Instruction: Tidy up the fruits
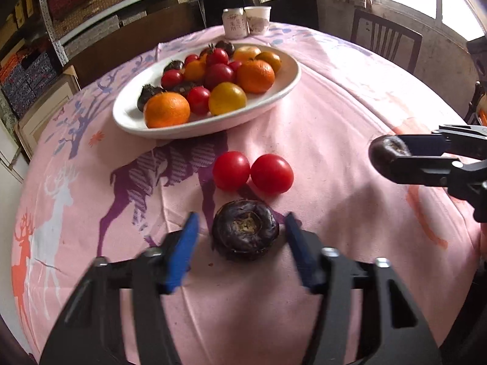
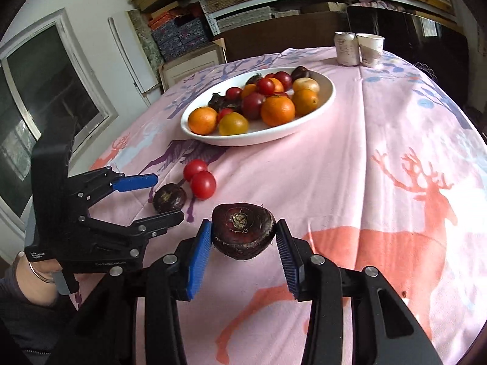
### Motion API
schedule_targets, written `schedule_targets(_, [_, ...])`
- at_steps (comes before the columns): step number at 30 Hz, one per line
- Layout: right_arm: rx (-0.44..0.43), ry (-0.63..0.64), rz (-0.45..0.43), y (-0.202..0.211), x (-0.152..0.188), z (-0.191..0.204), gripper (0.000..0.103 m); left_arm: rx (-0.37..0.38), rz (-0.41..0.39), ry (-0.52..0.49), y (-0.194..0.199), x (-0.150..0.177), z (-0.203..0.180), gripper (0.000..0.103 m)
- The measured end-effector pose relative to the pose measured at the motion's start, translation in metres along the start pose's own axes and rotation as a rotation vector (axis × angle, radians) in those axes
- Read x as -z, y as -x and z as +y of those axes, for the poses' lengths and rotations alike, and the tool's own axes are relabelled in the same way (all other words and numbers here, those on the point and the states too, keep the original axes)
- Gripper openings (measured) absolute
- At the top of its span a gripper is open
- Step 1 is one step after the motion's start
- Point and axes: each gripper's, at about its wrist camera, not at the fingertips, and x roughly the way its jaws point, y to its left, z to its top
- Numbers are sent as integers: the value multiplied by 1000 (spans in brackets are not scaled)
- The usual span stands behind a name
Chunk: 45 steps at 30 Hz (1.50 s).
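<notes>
Two dark water chestnuts are out of the white plate (image 1: 131,118) (image 2: 330,91), which holds oranges, tomatoes and more chestnuts. One chestnut (image 1: 245,232) (image 2: 169,197) lies on the pink cloth between the fingers of my left gripper (image 1: 242,217) (image 2: 169,196), with a gap showing on each side, so that gripper is open. The other chestnut (image 2: 243,231) (image 1: 386,152) is pinched between the blue pads of my right gripper (image 2: 244,223) (image 1: 392,152), slightly above the cloth. Two red tomatoes (image 1: 231,170) (image 2: 203,184) lie side by side just beyond the left gripper.
A can (image 1: 234,22) and a paper cup (image 1: 258,19) stand at the table's far edge behind the plate. A dark chair (image 1: 386,42) is at the far right. Shelves of boxes line the back wall. A hand with a bracelet (image 2: 36,273) holds the left gripper.
</notes>
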Motion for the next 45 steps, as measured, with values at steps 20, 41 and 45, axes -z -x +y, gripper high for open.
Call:
schedule_targets(20, [-10, -37, -100, -28, -142, -20, 44, -12, -198, 177, 27, -92, 72, 41])
schedule_targets(41, [-18, 283, 91, -63, -53, 55, 51, -62, -135, 171, 37, -29, 75, 80])
schedule_targets(45, [15, 297, 105, -78, -44, 65, 43, -83, -98, 137, 34, -11, 65, 80])
